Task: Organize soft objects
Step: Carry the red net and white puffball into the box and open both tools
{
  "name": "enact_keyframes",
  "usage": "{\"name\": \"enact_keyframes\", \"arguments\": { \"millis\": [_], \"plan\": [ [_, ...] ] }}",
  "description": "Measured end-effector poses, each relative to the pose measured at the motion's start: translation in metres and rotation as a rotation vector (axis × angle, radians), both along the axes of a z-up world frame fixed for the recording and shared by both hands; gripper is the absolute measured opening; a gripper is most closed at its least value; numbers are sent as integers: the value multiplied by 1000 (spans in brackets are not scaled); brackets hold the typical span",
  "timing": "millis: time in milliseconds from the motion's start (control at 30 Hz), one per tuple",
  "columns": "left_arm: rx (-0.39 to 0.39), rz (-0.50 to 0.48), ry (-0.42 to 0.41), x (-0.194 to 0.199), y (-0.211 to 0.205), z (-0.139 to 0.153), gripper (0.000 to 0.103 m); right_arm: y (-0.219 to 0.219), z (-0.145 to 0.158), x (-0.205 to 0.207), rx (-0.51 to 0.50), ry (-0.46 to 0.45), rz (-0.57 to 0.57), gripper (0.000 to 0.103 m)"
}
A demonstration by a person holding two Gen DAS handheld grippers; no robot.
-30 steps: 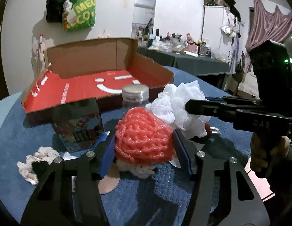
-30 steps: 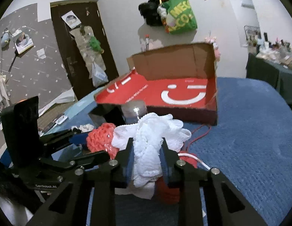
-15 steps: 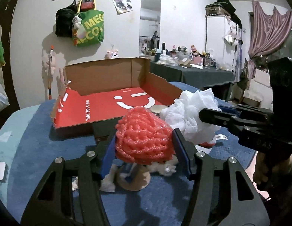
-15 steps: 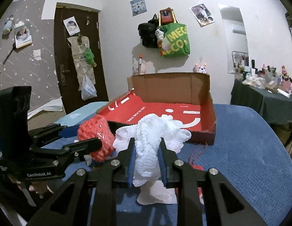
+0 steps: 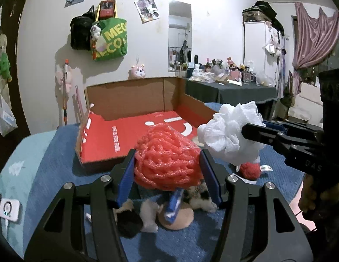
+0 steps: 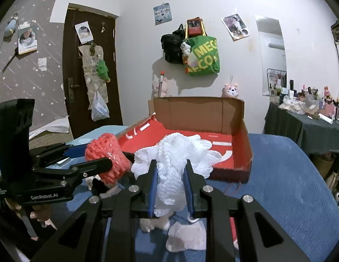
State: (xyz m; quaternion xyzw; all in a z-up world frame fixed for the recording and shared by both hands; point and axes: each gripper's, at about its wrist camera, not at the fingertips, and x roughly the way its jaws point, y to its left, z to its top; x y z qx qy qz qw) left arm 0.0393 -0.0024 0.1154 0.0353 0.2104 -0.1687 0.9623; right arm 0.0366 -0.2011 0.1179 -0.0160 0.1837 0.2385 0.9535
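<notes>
Both claws are pinching soft things above the blue cloth (image 5: 49, 157), the left gripper (image 5: 167, 163) a red puff (image 5: 167, 161) and the right gripper (image 6: 170, 174) a white puff (image 6: 173, 152), while the box (image 6: 243, 135) ahead is lying empty and several soft pieces (image 5: 152, 214) are waiting below in a cluttered bedroom.

Left gripper (image 5: 167, 170): black angular frame, two fingers lined with blue pads (image 5: 125, 174), silver round screw heads on the linkage arms. Seen from the right wrist view, its side bears white lettering — "GenRobot.AI" — below a tall black block housing. Right gripper (image 6: 169, 181): same black frame, blue pads, silver screws at each joint; its side, in the left wrist view, shows pale raised letters "DAS". A hand (image 5: 311, 198) wraps each black handle — no sleeve can be made out.
</notes>
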Motion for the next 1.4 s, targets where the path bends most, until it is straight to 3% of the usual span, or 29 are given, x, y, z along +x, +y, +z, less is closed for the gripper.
{"name": "enact_keyframes", "arguments": {
  "millis": [533,767,1033,1200,1300,1333,1367,1400],
  "plan": [
    [24,-12,-19,49,7,24,56,9,27,50,-13,-36,15,24],
    [59,-25,7,85,5,27,56,17,35,93,-60,-18,34,24],
    [124,-38,110,153,6,24,56,30,33,175,-111,122,68,24],
    [181,-19,183,202,5,16,56,40,22,236,-144,251,47,24],
    [177,-21,241,231,5,11,55,47,14,271,-171,315,19,24],
    [179,-21,261,244,3,8,53,51,12,283,-185,332,9,24],
    [184,-21,270,250,2,6,38,53,10,295,-199,350,-5,24],
    [189,-19,284,260,1,4,33,55,8,305,-205,364,-21,24]
  ]
}}
